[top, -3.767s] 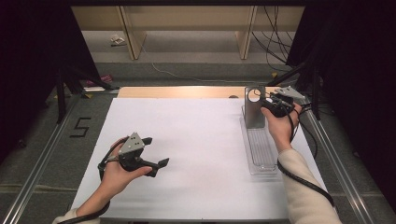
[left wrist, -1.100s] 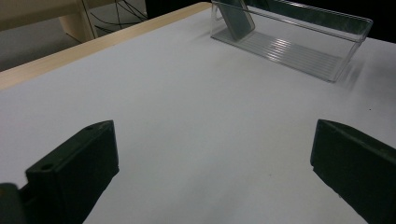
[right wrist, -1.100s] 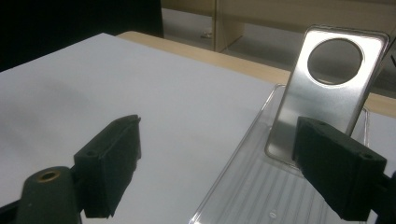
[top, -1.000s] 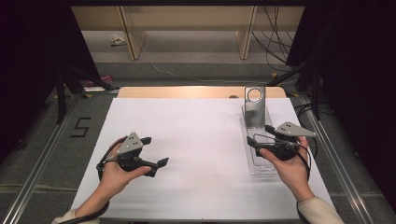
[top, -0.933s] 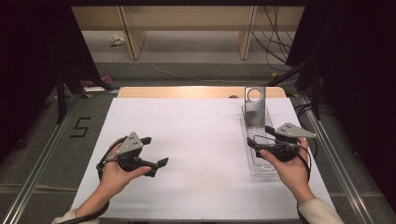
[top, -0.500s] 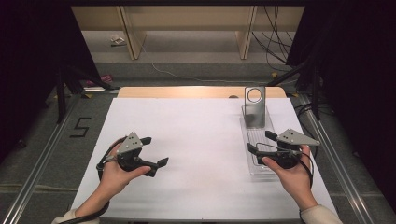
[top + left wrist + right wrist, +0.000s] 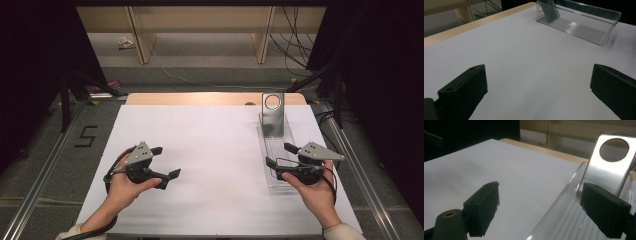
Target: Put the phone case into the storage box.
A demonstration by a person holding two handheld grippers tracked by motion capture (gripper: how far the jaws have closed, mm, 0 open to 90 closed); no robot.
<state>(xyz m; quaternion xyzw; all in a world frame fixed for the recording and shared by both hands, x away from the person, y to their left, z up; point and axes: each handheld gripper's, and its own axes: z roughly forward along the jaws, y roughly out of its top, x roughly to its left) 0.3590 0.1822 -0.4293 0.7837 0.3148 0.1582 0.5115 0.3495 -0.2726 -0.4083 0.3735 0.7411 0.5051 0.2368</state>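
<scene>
We are holding both grippers low over the white counter [image 7: 220,150], nothing gripped in either. Our right gripper [image 7: 278,155] is hovering at the near end of the clear tray [image 7: 287,131] on the right side, jaws spread wide apart and empty; in the right gripper view its jaws are straddling the tray's near left wall, one over bare counter, one over the ribbed tray floor, touching nothing as far as we can tell. The metal plate [image 7: 273,115] with the round hole is standing tilted at the far end of the tray, leaning back, its foot inside the tray; in the right gripper view the metal plate [image 7: 610,162] is sitting well beyond the jaws, apart from them. Our left gripper [image 7: 166,162] is resting in the hand at the near left of the counter, jaws also wide apart and empty, pointing right toward the tray [image 7: 584,23], well apart from it. We are judging the plate placement as done: the plate is already in the tray, propped up, and no hand is on it. Nothing else is lying on the counter to move. What is left, we are guessing, is little: maybe pulling the right gripper clear of the tray, or adjusting the plate if the lean is not wanted. We cannot tell whether the plate is stable.
</scene>
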